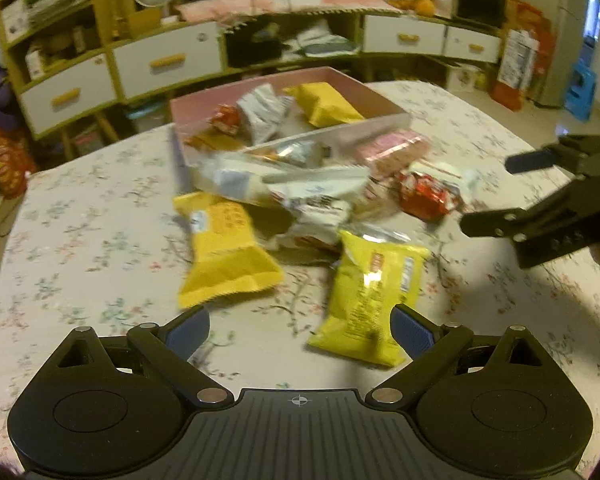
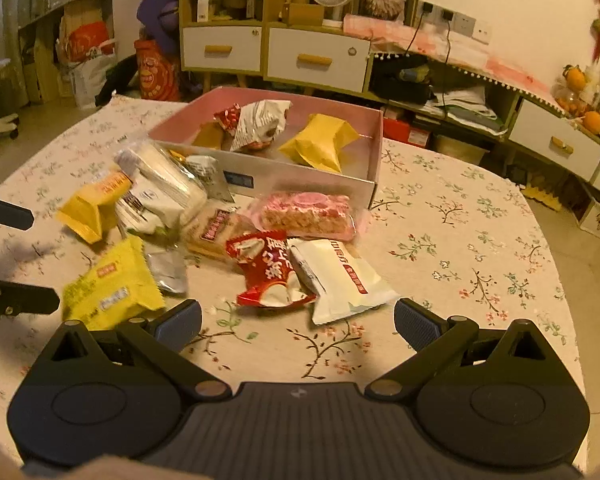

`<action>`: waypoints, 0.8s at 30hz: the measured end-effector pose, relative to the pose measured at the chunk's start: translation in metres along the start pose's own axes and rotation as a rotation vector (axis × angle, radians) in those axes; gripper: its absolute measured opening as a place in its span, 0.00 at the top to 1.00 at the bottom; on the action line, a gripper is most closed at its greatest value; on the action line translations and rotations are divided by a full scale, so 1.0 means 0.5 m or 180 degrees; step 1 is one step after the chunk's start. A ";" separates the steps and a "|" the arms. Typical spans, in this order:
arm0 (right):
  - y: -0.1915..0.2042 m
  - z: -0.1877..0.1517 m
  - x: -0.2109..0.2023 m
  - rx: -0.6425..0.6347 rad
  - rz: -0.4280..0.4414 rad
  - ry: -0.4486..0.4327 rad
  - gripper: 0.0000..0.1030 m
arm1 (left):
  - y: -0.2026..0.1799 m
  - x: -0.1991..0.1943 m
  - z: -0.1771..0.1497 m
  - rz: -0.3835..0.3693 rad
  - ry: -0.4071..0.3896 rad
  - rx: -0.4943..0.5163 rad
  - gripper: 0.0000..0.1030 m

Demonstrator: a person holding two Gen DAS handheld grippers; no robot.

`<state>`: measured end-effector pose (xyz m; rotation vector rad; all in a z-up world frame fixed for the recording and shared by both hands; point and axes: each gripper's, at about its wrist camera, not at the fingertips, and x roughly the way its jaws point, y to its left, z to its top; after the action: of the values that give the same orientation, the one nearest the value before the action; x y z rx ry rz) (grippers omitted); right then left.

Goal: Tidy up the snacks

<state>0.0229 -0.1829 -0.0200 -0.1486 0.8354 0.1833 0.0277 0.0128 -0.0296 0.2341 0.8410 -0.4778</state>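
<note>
**Tech 1:** Fingers point(image 2: 418, 322) on the right gripper point(image 2: 298, 320) are spread wide, nothing between them. They hover above the floral tablecloth point(image 2: 460, 220), just short of a red-and-white packet point(image 2: 266, 268) and a white packet point(image 2: 340, 276) that lie touching each other.

**Tech 2:** Confirmed. Left gripper point(image 1: 300, 332): jaws also wide apart, holding nothing. One blue pad point(image 1: 410, 330) overlaps the near corner of a bright yellow packet point(image 1: 374, 292) in its own camera; whether it touches cannot be told from that view.

**Tech 1:** Location of the remaining snacks?

**Tech 2:** Loose pile on the table, just in front of the pink box point(image 2: 374, 152). A darker yellow packet point(image 1: 224, 252) lies left of the bright yellow one. A pink wrapped bar point(image 2: 306, 212) rests against the box's near wall. White wrappers point(image 2: 160, 188) are heaped in the middle of the pile; the left camera is blurred there, so the count is uncertain.

**Tech 1:** Box contents?

**Tech 2:** A yellow packet point(image 2: 320, 144) at its right side, a silver-white packet point(image 2: 260, 124) in the middle, a small red packet point(image 2: 228, 116) just beside it, and a brownish item point(image 2: 208, 136) at the left, partly hidden.

**Tech 1:** Relative position of the two grippers?

**Tech 2:** Well apart, one on each side of the pile, both pointed toward the box.
</note>
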 end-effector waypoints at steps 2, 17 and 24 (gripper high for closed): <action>-0.004 -0.003 0.003 -0.0024 0.0080 -0.0028 0.01 | -0.005 0.008 -0.002 -0.0051 0.0016 -0.0011 0.05; -0.006 0.018 0.042 -0.0013 0.0501 -0.0040 0.38 | -0.044 0.054 0.008 -0.0457 0.0064 -0.0072 0.20; -0.004 0.024 0.048 -0.0077 0.0410 -0.0076 0.48 | -0.047 0.074 0.007 -0.0416 0.0147 -0.0077 0.39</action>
<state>0.0477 -0.1798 -0.0295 -0.1151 0.8196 0.3155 0.0392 -0.0205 -0.0557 0.1689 0.9104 -0.5859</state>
